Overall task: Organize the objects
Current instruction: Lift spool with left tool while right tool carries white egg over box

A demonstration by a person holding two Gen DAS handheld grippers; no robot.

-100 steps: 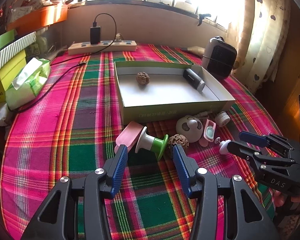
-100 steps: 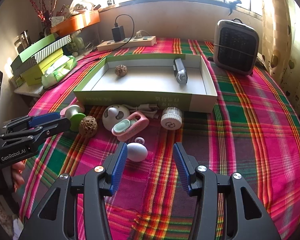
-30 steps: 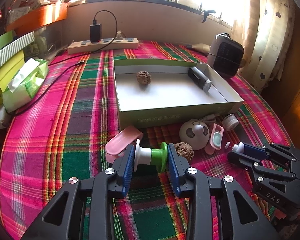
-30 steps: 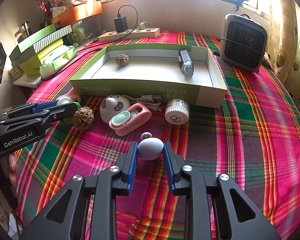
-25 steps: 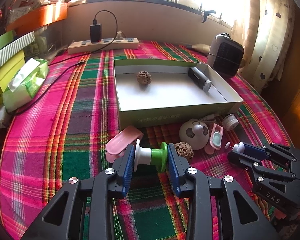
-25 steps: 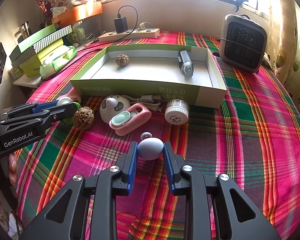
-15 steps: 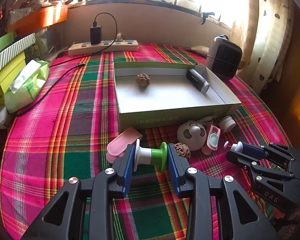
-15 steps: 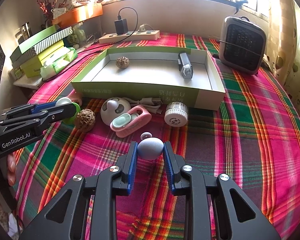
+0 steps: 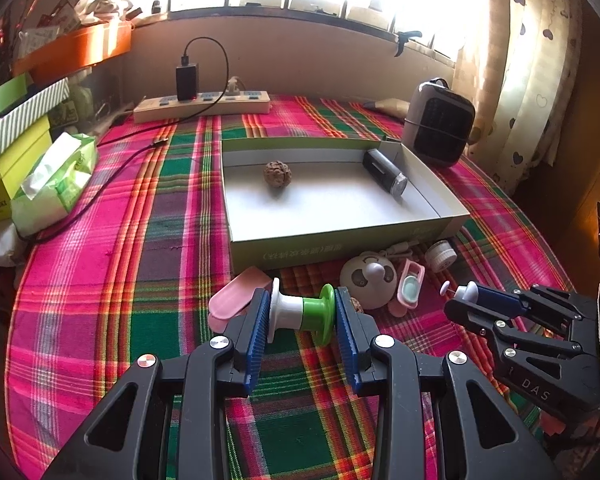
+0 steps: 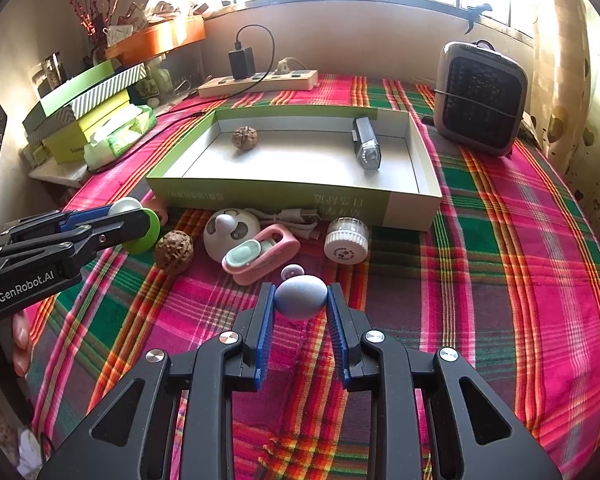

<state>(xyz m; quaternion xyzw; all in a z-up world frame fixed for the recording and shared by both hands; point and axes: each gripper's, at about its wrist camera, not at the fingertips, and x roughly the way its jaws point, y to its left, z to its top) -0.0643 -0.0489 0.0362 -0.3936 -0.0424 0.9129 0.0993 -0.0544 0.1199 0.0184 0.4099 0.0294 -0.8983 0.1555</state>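
My left gripper (image 9: 302, 316) is shut on a white-and-green spool (image 9: 300, 314), held crosswise just above the plaid cloth. My right gripper (image 10: 300, 300) is shut on a pale blue egg-shaped piece (image 10: 300, 296) low over the cloth. The left gripper (image 10: 132, 220) also shows in the right wrist view, and the right gripper (image 9: 460, 298) in the left wrist view. Just beyond both stands a shallow green box (image 9: 340, 240) (image 10: 260, 196). It holds a walnut (image 9: 277, 174) (image 10: 245, 137) and a black torch-like device (image 9: 386, 178) (image 10: 366, 148).
Loose before the box lie a pink scoop (image 9: 236, 300), a second walnut (image 10: 174, 250), a panda-faced ball (image 10: 230, 234), a pink case (image 10: 260, 254), a white jar (image 10: 346, 242), a small button (image 10: 293, 271) and a cable (image 10: 296, 216). A heater (image 10: 480, 98), power strip (image 9: 202, 106) and tissue pack (image 9: 56, 182) stand around.
Both grippers stood open at first; each has since closed on its piece. In the last second the left one rose slightly with the spool. The right one kept still.
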